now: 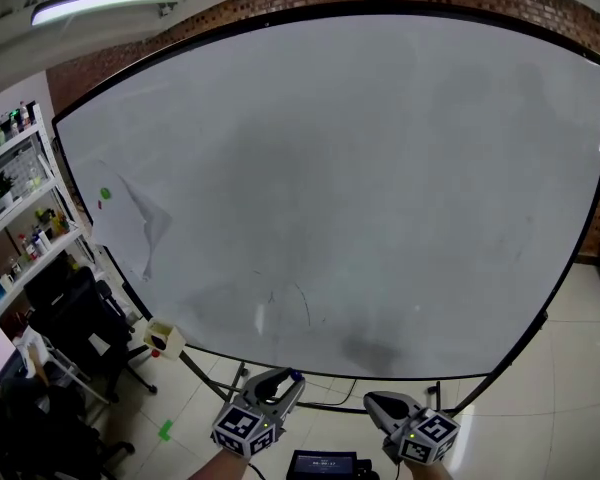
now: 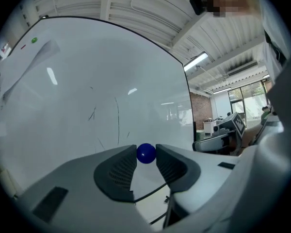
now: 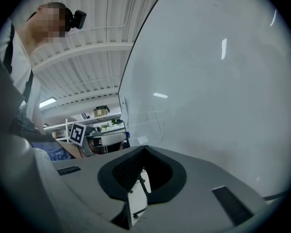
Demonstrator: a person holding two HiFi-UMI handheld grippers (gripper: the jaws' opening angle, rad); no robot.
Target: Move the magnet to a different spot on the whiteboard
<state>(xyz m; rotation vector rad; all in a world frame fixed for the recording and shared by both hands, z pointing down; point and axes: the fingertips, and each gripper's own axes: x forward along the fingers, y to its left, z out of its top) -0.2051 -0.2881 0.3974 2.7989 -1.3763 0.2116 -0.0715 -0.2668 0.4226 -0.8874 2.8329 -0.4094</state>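
The blue magnet [image 2: 146,153] is held at the very tips of the left gripper [image 2: 146,157]. Its jaws are set only as far apart as the magnet is wide, and one ribbed pad is pressed against each side of it. The magnet appears round, so no long axis has to be reckoned with; it projects a little beyond the jaw tips, towards the whiteboard [image 2: 87,81]. In the left gripper view the board fills the space ahead of and above the jaws, with faint pen strokes [image 2: 117,115] just above the magnet. From the head view, where the left gripper [image 1: 290,380] is seen low down near the board's bottom edge with a speck of blue at its tip, the magnet is judged to be off the board rather than touching it. The coming move is therefore judged to turn on this: free board lies straight ahead of and above the jaws, so the magnet need only be carried forward until its exposed face meets the surface. A green magnet [image 2: 34,40] and what looks like a pinned sheet [image 2: 31,64] lie far up and to the left of the jaws, well apart from the blue one. The right gripper [image 3: 144,150] is seen with its jaws closed together on nothing, beside the left and no nearer the board, so the placing is judged to fall to the left.
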